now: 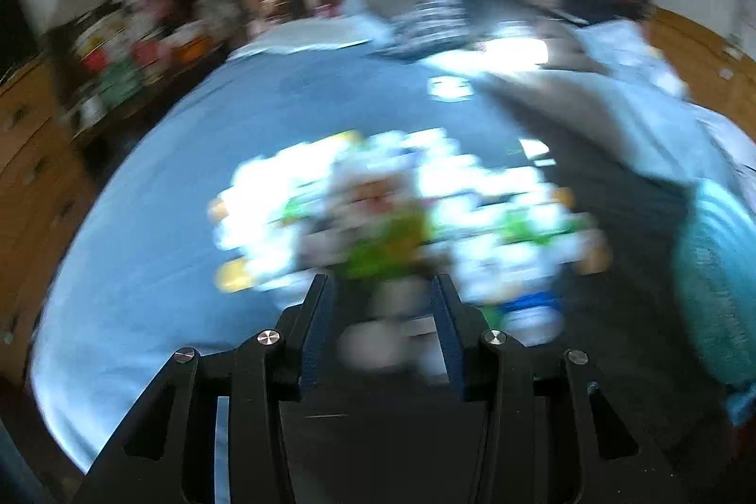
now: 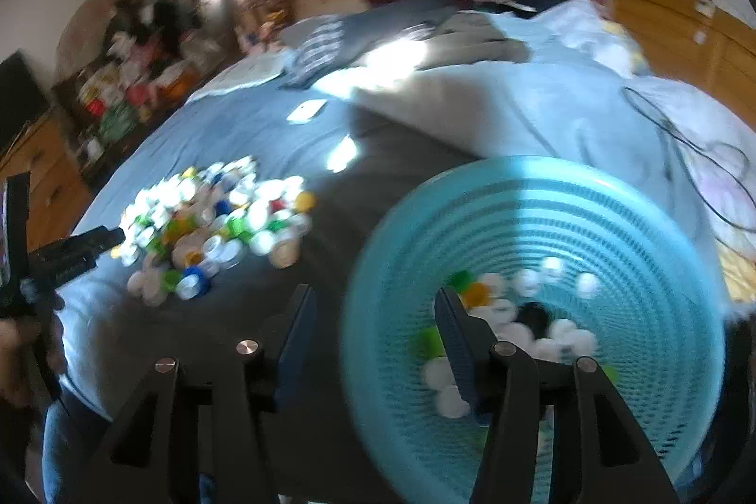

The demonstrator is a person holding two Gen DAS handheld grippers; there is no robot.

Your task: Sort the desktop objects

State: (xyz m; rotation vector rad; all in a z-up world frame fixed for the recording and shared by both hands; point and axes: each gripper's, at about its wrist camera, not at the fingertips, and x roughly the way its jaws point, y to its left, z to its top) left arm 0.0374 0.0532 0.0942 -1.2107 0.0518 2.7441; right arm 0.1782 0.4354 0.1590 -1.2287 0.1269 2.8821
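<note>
A pile of bottle caps [image 2: 212, 220], mostly white with some green, yellow and blue, lies on the blue bed sheet [image 2: 245, 126]. In the left wrist view the same cap pile [image 1: 378, 197] is badly blurred. My left gripper [image 1: 382, 282] hovers over its near edge with jaws apart and nothing sharp between them. That left gripper [image 2: 101, 239] also shows beside the pile's left edge. A teal mesh basket [image 2: 614, 211] holds several caps [image 2: 519, 329]. My right gripper [image 2: 374, 291] stands open and empty across the basket's left rim.
A person's hand [image 2: 19, 343] holds the left tool. A white flat object [image 2: 307, 110] and a black cable [image 2: 685, 140] lie on the bed. The teal basket [image 1: 713, 268] is at the right. A cluttered shelf [image 2: 127, 79] and wooden drawers [image 2: 42, 173] stand left.
</note>
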